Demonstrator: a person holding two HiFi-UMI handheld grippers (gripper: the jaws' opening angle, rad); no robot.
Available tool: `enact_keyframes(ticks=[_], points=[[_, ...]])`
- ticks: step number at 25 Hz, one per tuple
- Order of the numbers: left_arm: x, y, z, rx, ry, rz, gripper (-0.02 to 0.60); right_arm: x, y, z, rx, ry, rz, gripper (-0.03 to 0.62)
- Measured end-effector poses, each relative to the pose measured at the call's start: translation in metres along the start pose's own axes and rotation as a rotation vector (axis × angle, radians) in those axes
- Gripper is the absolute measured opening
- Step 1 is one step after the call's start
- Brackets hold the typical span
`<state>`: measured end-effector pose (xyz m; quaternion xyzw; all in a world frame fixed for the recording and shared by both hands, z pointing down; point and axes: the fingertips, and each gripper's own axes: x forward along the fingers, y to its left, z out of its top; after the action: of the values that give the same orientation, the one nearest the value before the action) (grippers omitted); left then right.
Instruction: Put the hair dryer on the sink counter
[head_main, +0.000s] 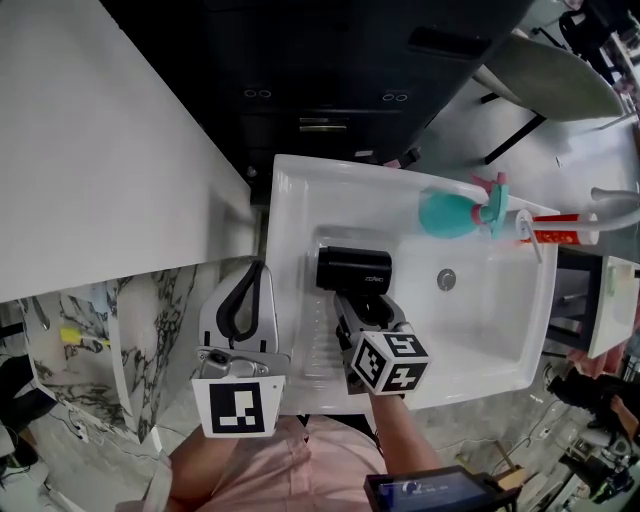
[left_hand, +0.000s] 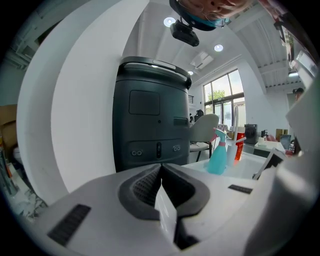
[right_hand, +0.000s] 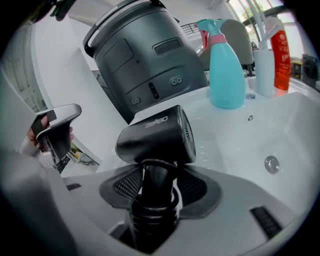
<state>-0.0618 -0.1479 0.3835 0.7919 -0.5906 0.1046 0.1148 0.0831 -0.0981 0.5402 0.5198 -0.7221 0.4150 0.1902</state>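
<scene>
A black hair dryer (head_main: 355, 270) hangs over the left part of the white sink's (head_main: 300, 180) basin, barrel lying across. My right gripper (head_main: 365, 310) is shut on its handle from below. In the right gripper view the handle of the hair dryer (right_hand: 160, 132) stands between the pads of the right gripper (right_hand: 155, 195), with coiled cord wrapped low on it. My left gripper (head_main: 252, 275) hovers beside the sink's left rim, jaws closed together with nothing held. The left gripper (left_hand: 161, 180) shows the same in its own view.
A teal spray bottle (head_main: 450, 215) and a red-and-white bottle (head_main: 560, 228) lie along the sink's far rim. The drain (head_main: 446, 279) sits mid-basin. A dark grey cabinet-like unit (right_hand: 145, 65) stands behind the sink. A white wall (head_main: 100, 150) and marble panel (head_main: 150, 310) are on the left.
</scene>
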Motion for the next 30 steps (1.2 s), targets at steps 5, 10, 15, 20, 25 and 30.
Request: enact_keyframes(ticks=[5,10,15,20,25,30], points=[[0.001,0.003,0.001,-0.01,-0.004,0.002,0.011,0.007,-0.003,-0.006,0.012,0.064,-0.029,0.219],[-0.001,0.006,0.003,-0.018,-0.003,0.003,0.011,0.01,-0.005,-0.01,0.0,0.112,-0.055,0.221],[-0.002,0.004,0.008,-0.018,-0.016,-0.014,0.011,0.016,-0.005,-0.013,-0.026,0.175,-0.088,0.222],[-0.007,0.004,0.012,-0.019,-0.026,-0.019,0.011,0.021,-0.004,-0.017,-0.041,0.245,-0.082,0.227],[-0.014,0.004,0.021,-0.013,-0.045,-0.023,0.011,0.021,-0.002,-0.023,-0.071,0.311,-0.072,0.324],[-0.021,0.007,0.027,-0.005,-0.059,-0.019,0.011,0.016,-0.009,-0.017,-0.185,0.311,-0.156,0.322]])
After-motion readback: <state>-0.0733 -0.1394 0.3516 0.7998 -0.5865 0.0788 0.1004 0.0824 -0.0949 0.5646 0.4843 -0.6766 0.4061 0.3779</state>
